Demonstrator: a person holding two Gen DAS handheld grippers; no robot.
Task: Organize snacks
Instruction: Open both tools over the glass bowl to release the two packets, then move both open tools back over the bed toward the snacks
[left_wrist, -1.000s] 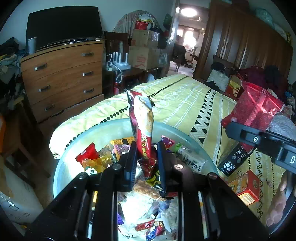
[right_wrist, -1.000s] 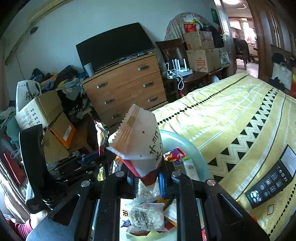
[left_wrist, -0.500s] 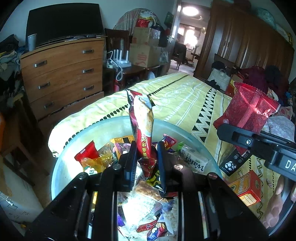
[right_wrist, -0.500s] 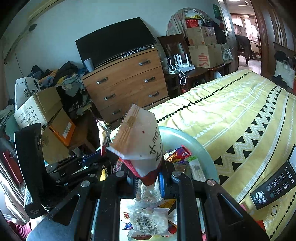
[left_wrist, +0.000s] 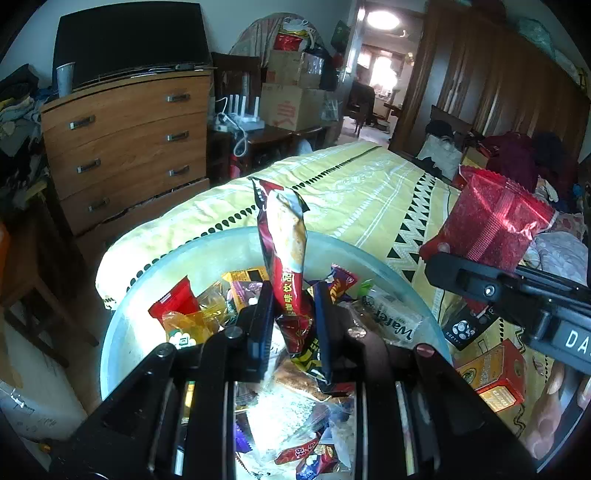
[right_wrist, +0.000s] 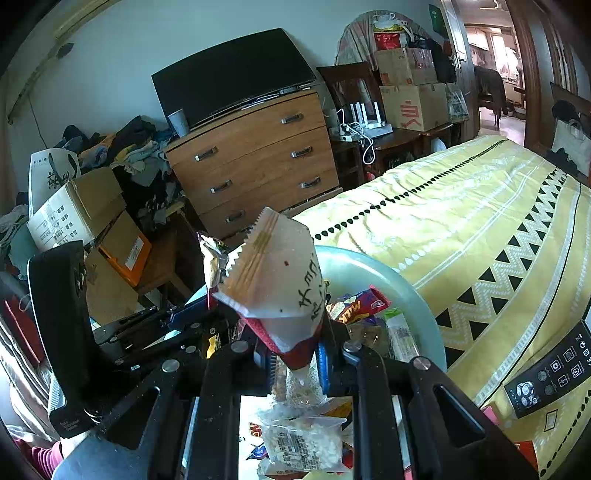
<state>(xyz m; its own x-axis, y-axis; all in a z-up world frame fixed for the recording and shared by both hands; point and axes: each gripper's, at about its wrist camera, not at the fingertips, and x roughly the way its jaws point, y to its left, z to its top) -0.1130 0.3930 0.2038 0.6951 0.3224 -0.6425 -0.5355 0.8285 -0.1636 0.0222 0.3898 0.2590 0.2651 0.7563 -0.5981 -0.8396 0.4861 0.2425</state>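
A long red snack packet (left_wrist: 286, 254) is pinched upright in the left claw (left_wrist: 291, 325). A red-and-white snack pouch (right_wrist: 277, 284) is clamped in the right claw (right_wrist: 295, 354). Both are held above a pale round basin (left_wrist: 388, 269) filled with wrapped snacks. The basin is set on a bed (right_wrist: 480, 221) under a yellow patterned cover; a remote control (right_wrist: 554, 373) lies beside it. A wooden dresser (right_wrist: 255, 162) is seen against the wall, with cardboard boxes (right_wrist: 413, 105) nearby.

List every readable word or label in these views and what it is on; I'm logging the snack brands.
"Wafer": clear packet in the basin.
"MILK": red-and-blue bar in the basin.
"DA", cut off: white label on the right gripper's body.
Chinese print on both held packets, cardboard boxes and remote control: too blurred.
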